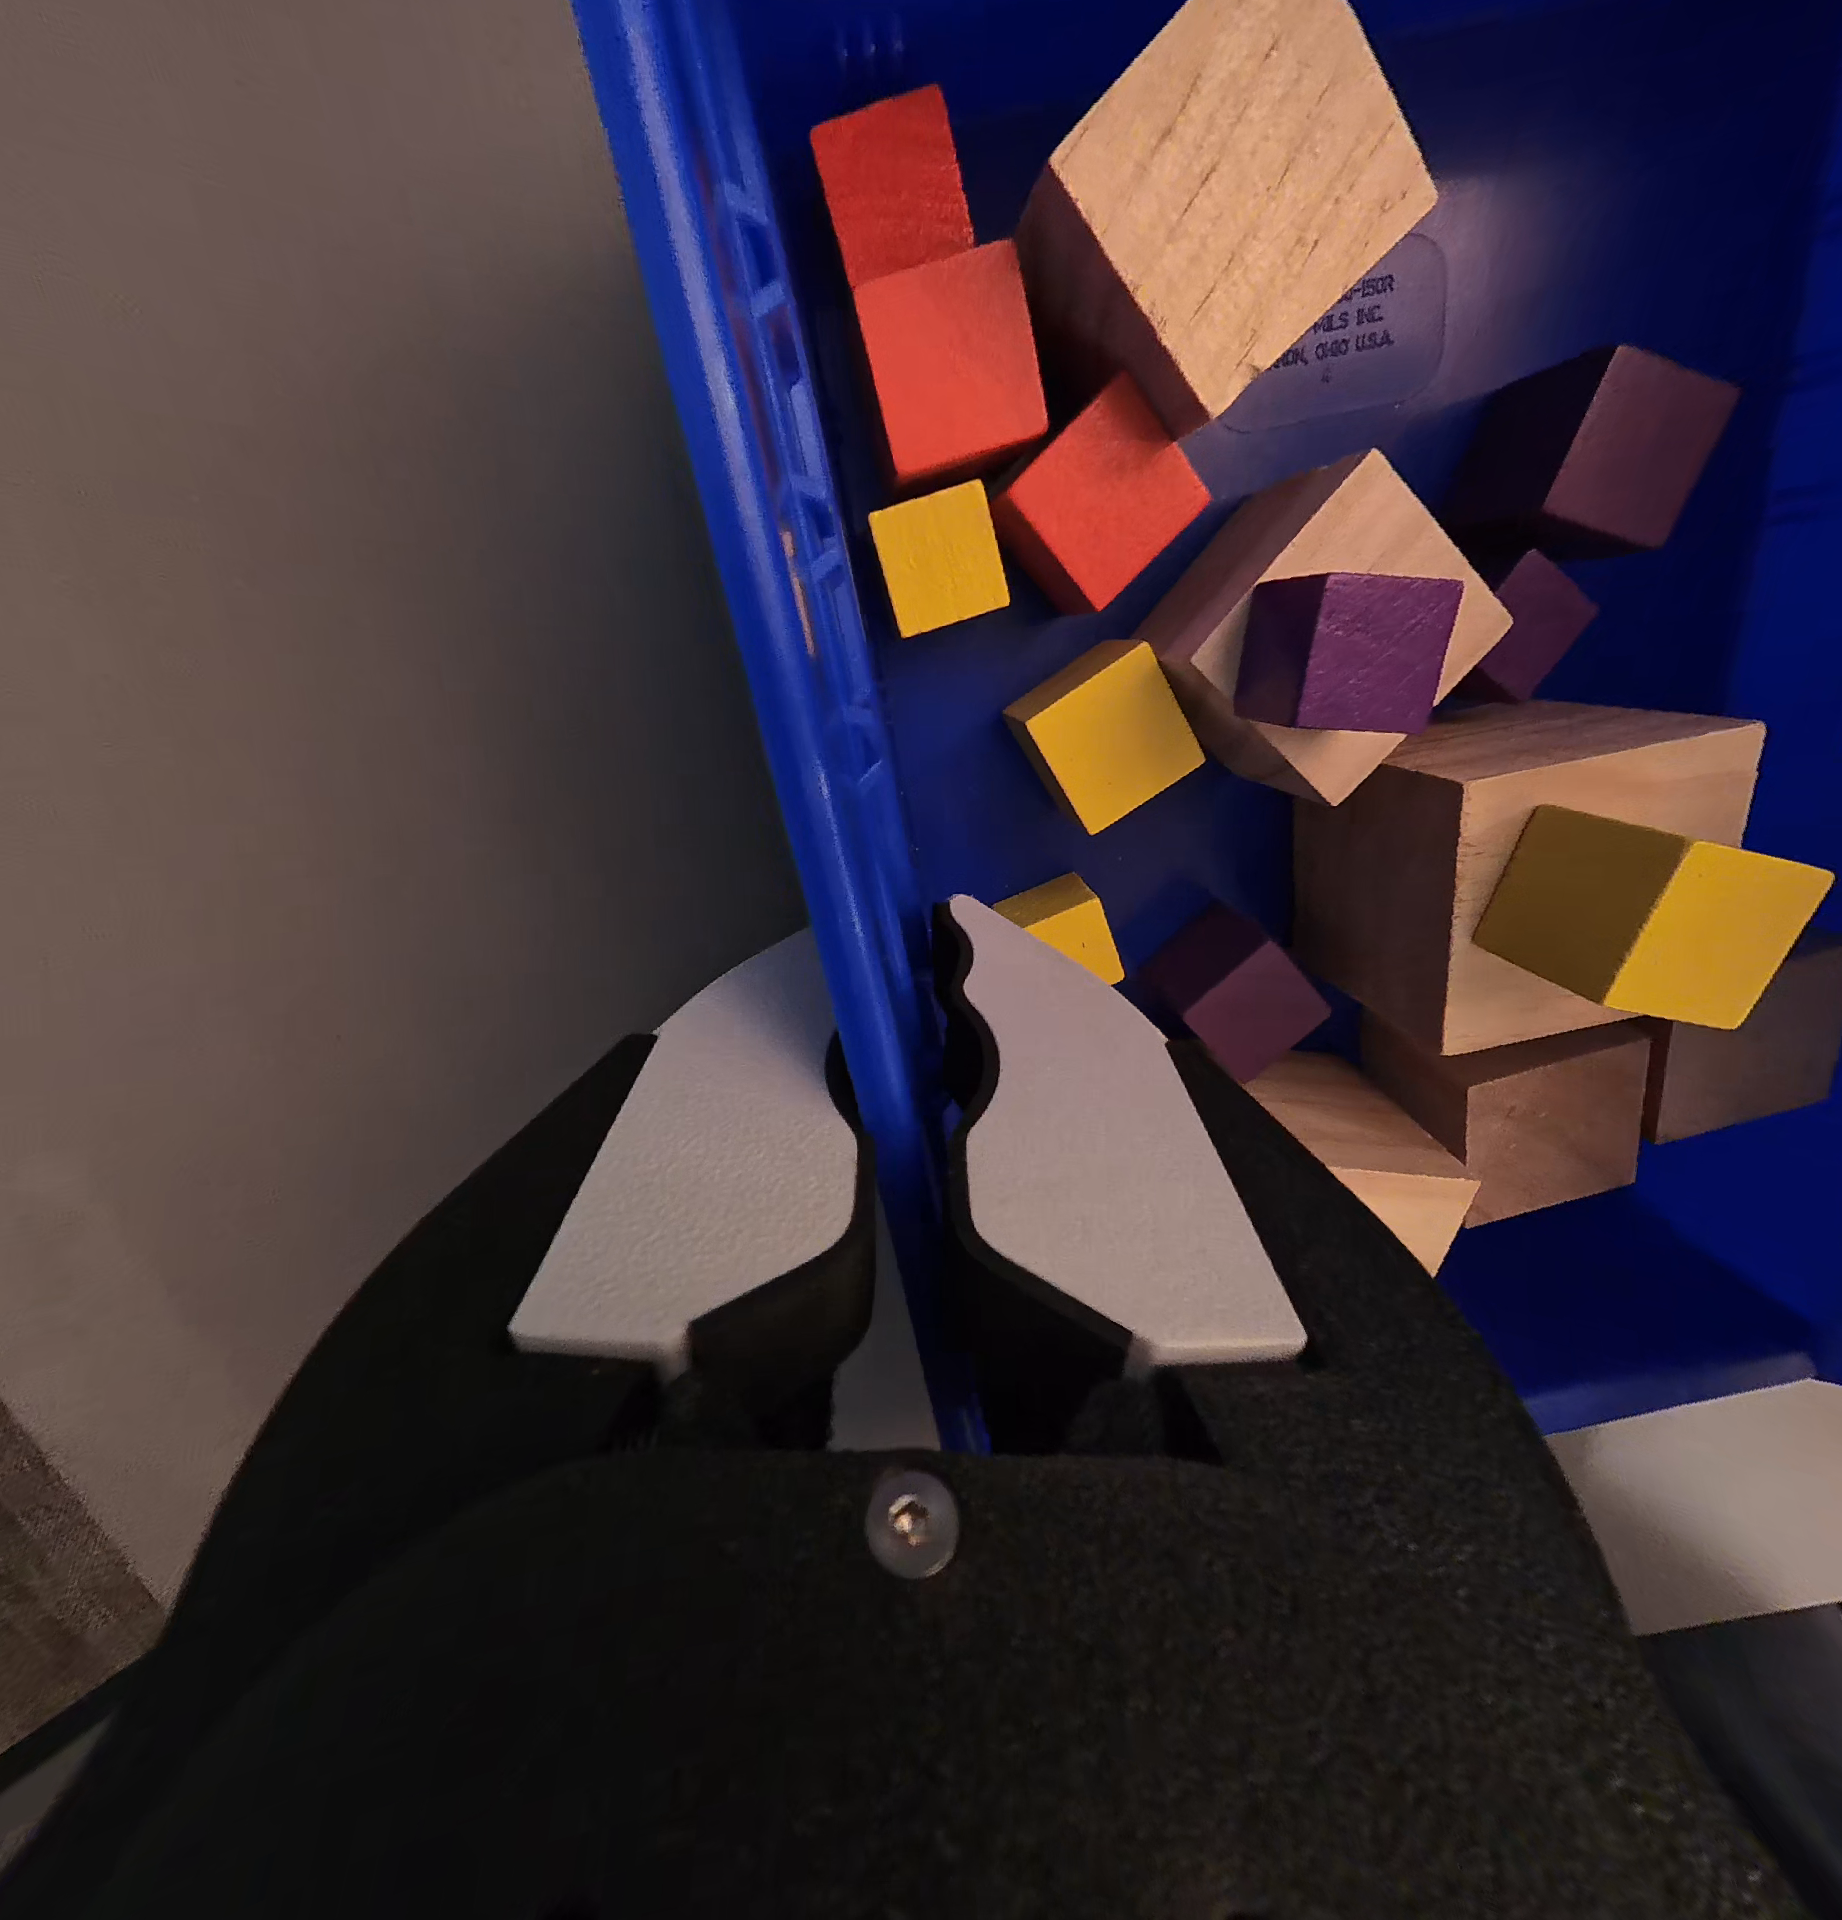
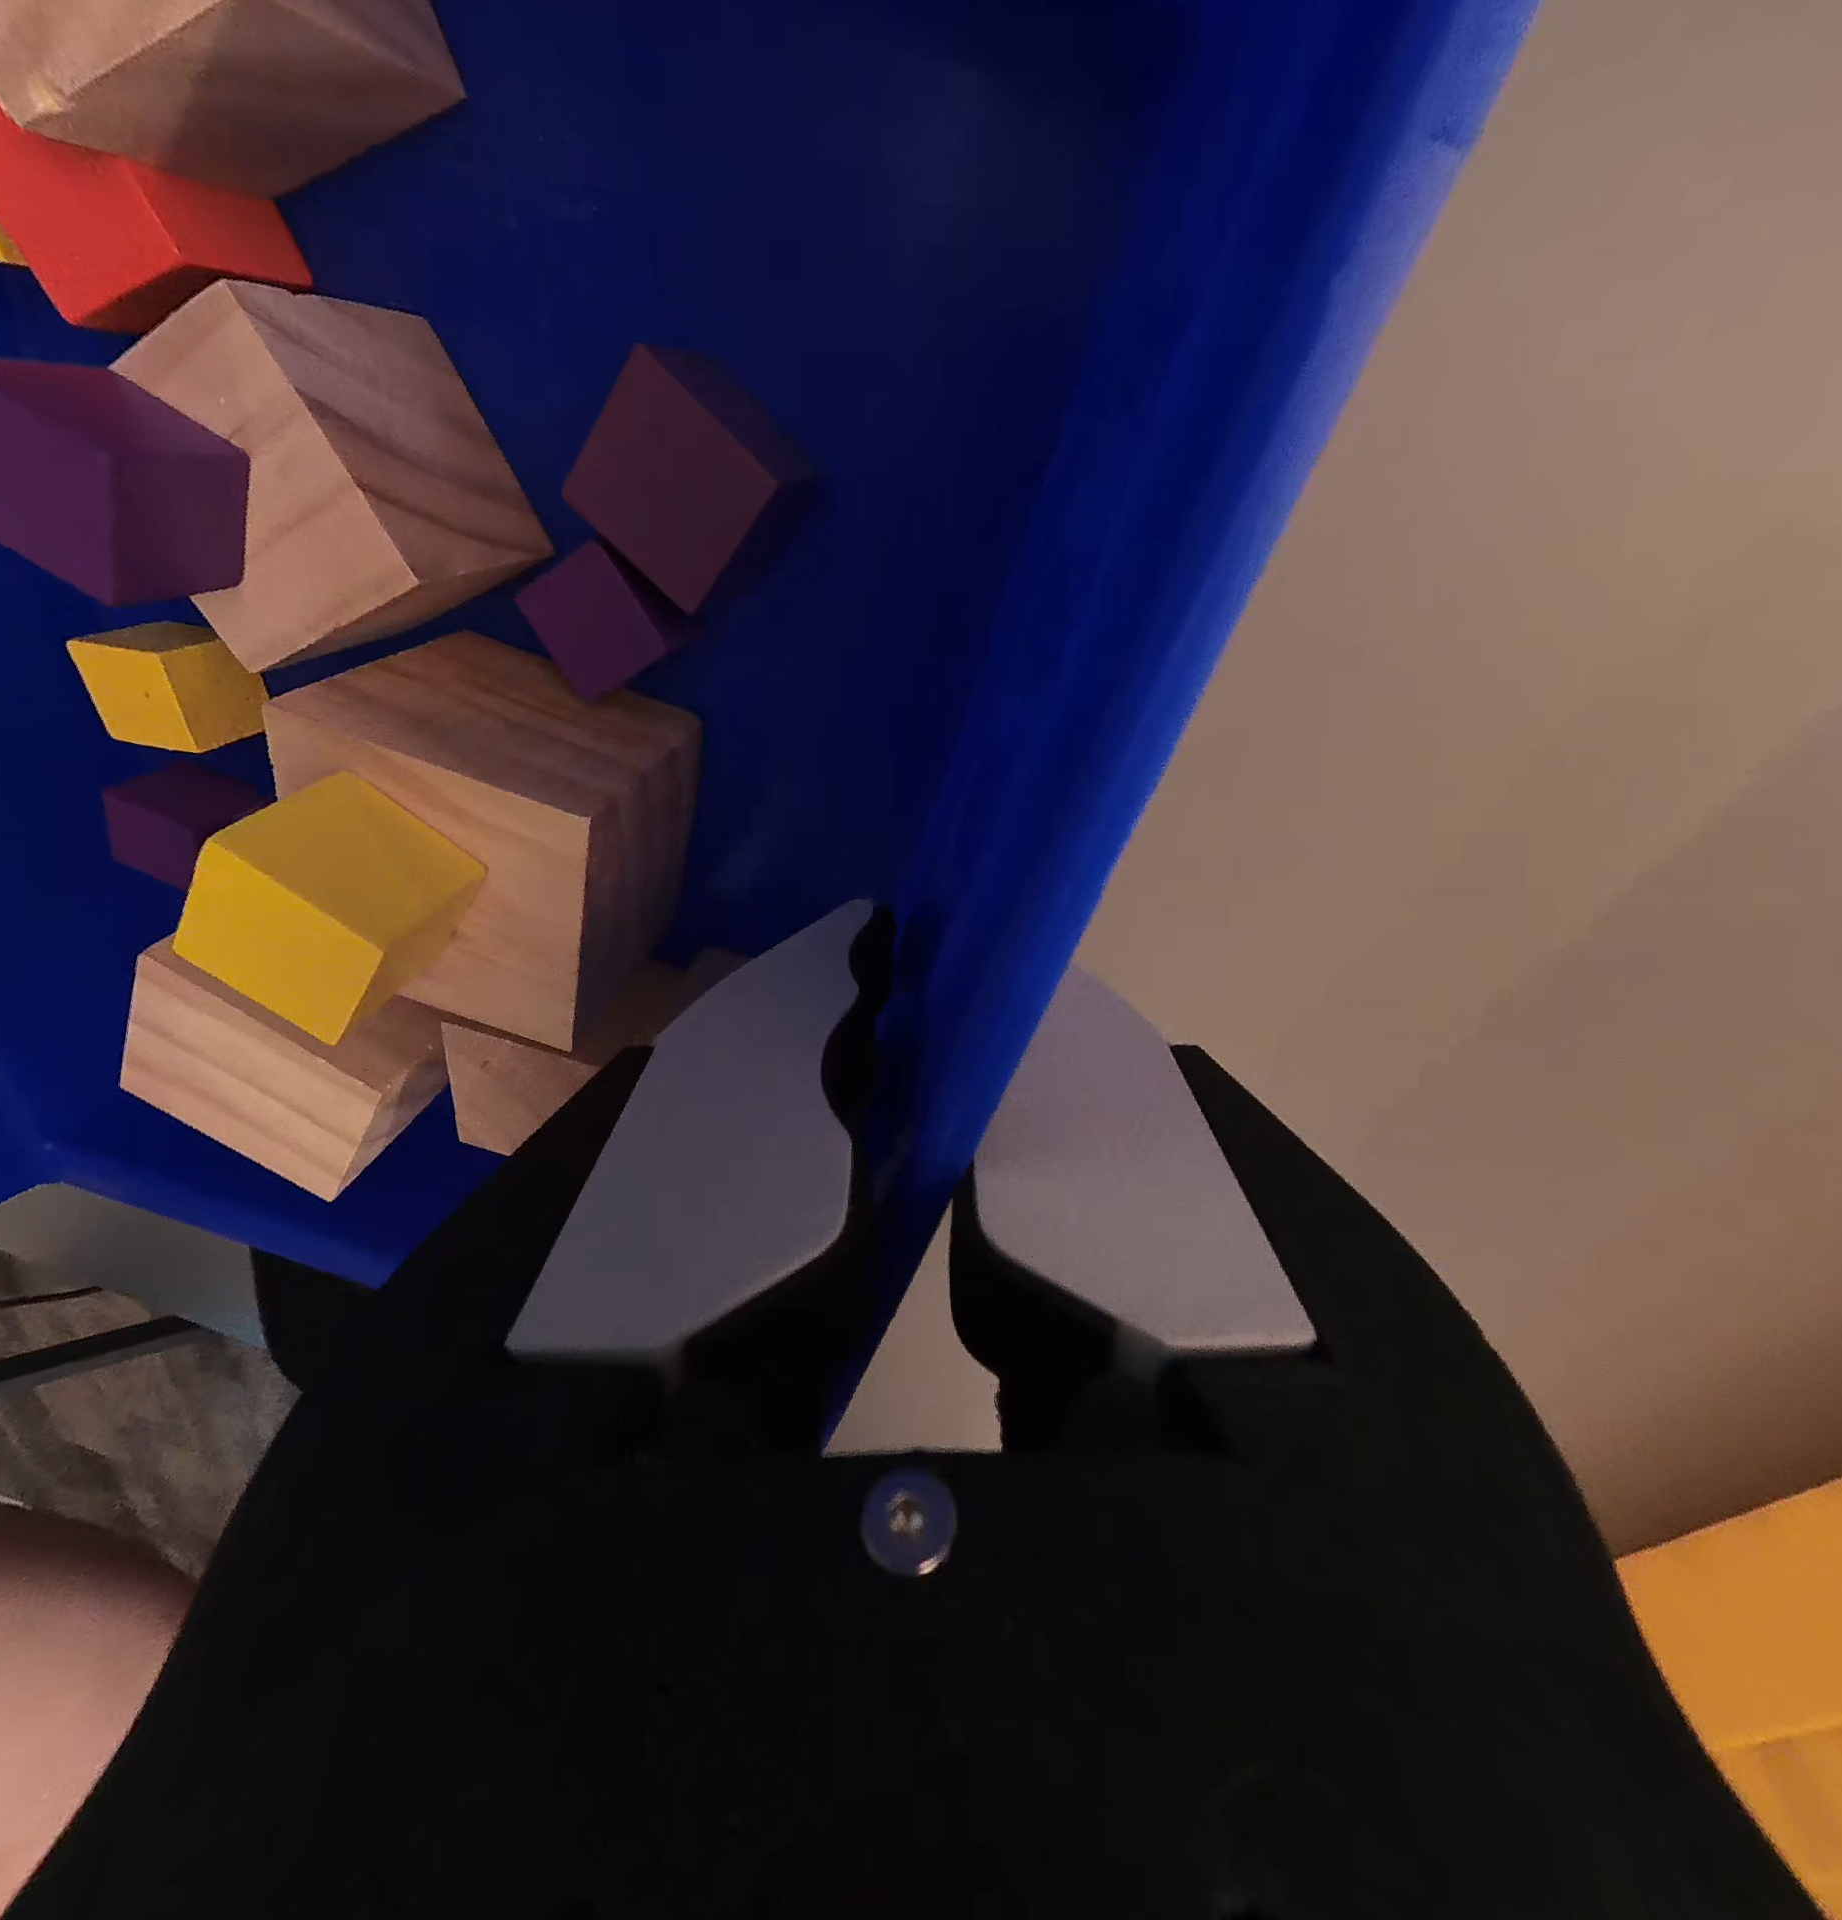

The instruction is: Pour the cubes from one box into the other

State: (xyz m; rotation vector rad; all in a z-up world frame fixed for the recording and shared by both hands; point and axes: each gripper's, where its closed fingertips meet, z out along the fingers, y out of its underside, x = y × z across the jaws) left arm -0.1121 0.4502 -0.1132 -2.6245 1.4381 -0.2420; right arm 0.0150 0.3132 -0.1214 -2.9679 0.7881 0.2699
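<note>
A blue plastic box [image 1: 1582, 177] is held tilted up on end between both grippers. My left gripper [image 1: 896, 997] is shut on its left wall [image 1: 792, 582]. My right gripper [image 2: 958, 977] is shut on its right wall [image 2: 1125, 582]. Inside, several cubes tumble down toward the open lower edge: plain wooden cubes [image 1: 1239, 197], red cubes [image 1: 948, 353], yellow cubes [image 1: 1104, 732] and purple cubes [image 1: 1353, 649]. They show in the right wrist view too, wooden [image 2: 377, 468], yellow [image 2: 325, 904], purple [image 2: 678, 468], red [image 2: 117, 239]. The other gripper's grey fingertip [image 1: 1727, 1496] shows at lower right.
A plain pale wall [image 1: 325, 623] fills the background on both sides. A yellow-orange box [image 2: 1779, 1683] sits at the lower right of the right wrist view. Grey patterned floor [image 2: 96, 1392] and part of a hand [image 2: 55, 1683] show at the lower left.
</note>
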